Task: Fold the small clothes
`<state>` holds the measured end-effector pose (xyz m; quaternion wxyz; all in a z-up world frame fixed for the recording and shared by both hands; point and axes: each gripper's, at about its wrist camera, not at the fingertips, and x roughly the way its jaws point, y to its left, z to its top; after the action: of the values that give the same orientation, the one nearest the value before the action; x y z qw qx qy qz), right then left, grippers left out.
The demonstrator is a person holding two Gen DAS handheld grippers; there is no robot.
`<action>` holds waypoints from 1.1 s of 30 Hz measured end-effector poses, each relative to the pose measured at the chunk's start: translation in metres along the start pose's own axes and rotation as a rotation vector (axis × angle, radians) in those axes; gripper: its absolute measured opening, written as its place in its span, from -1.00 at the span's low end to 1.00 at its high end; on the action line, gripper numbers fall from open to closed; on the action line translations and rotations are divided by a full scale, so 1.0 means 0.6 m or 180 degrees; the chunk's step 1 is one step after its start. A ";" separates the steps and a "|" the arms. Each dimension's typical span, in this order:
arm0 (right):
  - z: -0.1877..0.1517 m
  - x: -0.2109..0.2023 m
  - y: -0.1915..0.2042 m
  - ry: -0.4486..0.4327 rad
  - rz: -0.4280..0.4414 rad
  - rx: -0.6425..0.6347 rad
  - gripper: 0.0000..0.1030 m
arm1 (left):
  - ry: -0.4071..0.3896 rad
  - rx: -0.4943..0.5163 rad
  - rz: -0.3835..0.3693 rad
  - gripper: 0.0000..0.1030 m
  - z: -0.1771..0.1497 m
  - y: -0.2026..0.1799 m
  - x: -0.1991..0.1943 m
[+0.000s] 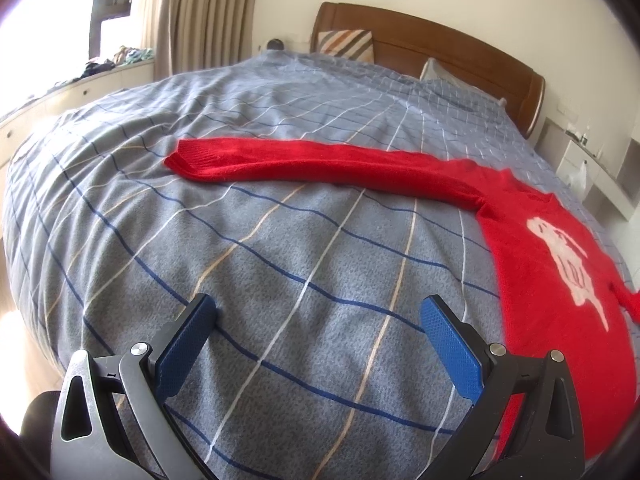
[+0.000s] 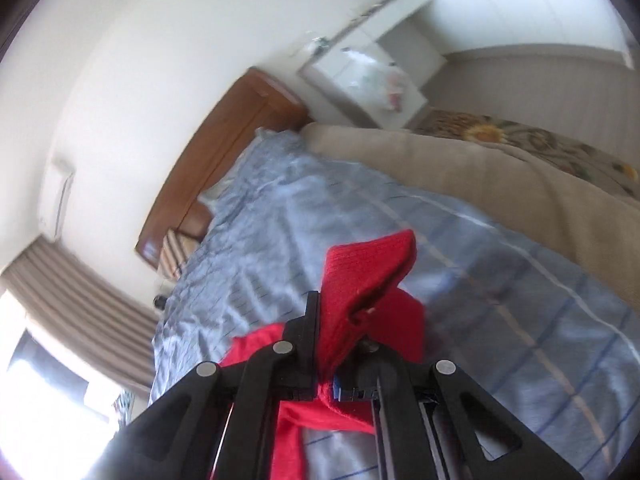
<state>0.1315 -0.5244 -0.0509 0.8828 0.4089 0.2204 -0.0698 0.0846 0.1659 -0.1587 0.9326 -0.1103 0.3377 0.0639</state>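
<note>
A small red sweater (image 1: 548, 264) with a white figure on its front lies flat on the bed at the right of the left wrist view. One long sleeve (image 1: 304, 162) stretches out to the left across the cover. My left gripper (image 1: 316, 320) is open and empty, low over the bed, short of the sleeve and left of the sweater's body. My right gripper (image 2: 340, 316) is shut on the sweater's other sleeve cuff (image 2: 368, 268), lifted above the bed, with red cloth hanging below it.
The bed has a grey-blue checked cover (image 1: 280, 264) and a wooden headboard (image 1: 432, 44) with a striped pillow (image 1: 348, 42). A beige blanket (image 2: 500, 176) lies along the bed's far side. Curtains (image 1: 200, 12), a window ledge and white cabinets (image 2: 372, 76) surround it.
</note>
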 end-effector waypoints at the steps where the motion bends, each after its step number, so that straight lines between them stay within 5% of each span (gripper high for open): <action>1: -0.007 0.017 0.057 0.0081 0.0142 -0.0194 -0.92 | 0.0001 -0.0011 -0.0011 0.99 0.001 0.001 0.000; 6: -0.134 0.119 0.287 0.0585 0.0659 -0.0893 -0.92 | 0.0004 -0.0090 -0.0048 0.99 0.004 0.012 -0.002; 11: -0.318 0.239 0.405 0.1113 0.0675 -0.1427 -0.85 | 0.0031 -0.0158 -0.0055 0.99 0.005 0.022 0.000; 12: -0.356 0.263 0.409 0.1276 0.0634 -0.1503 -0.72 | 0.0044 -0.0150 -0.0051 0.99 0.004 0.021 0.001; 14: -0.427 0.308 0.403 0.1728 0.0542 -0.1521 0.26 | 0.0055 -0.0113 -0.0032 0.99 0.003 0.018 0.002; 18: -0.488 0.282 0.358 0.1919 0.0718 -0.1472 0.26 | 0.0069 -0.0125 -0.0050 0.99 0.004 0.018 0.004; 23: -0.430 0.159 0.264 0.1540 0.0698 -0.1747 0.46 | 0.0082 -0.0192 -0.0072 0.99 0.005 0.019 0.007; 28: -0.342 0.038 0.122 0.0780 -0.0410 -0.2246 0.56 | 0.0074 -0.0122 -0.0070 0.99 0.003 0.009 0.011; 33: -0.301 0.001 0.002 0.0411 -0.1300 -0.2319 0.56 | 0.0122 0.0153 0.0059 0.99 -0.010 -0.016 0.025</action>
<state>0.0722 -0.3877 -0.1530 0.9221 0.0216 0.3619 -0.1350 0.0943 0.1555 -0.1712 0.9277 -0.0859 0.3580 0.0622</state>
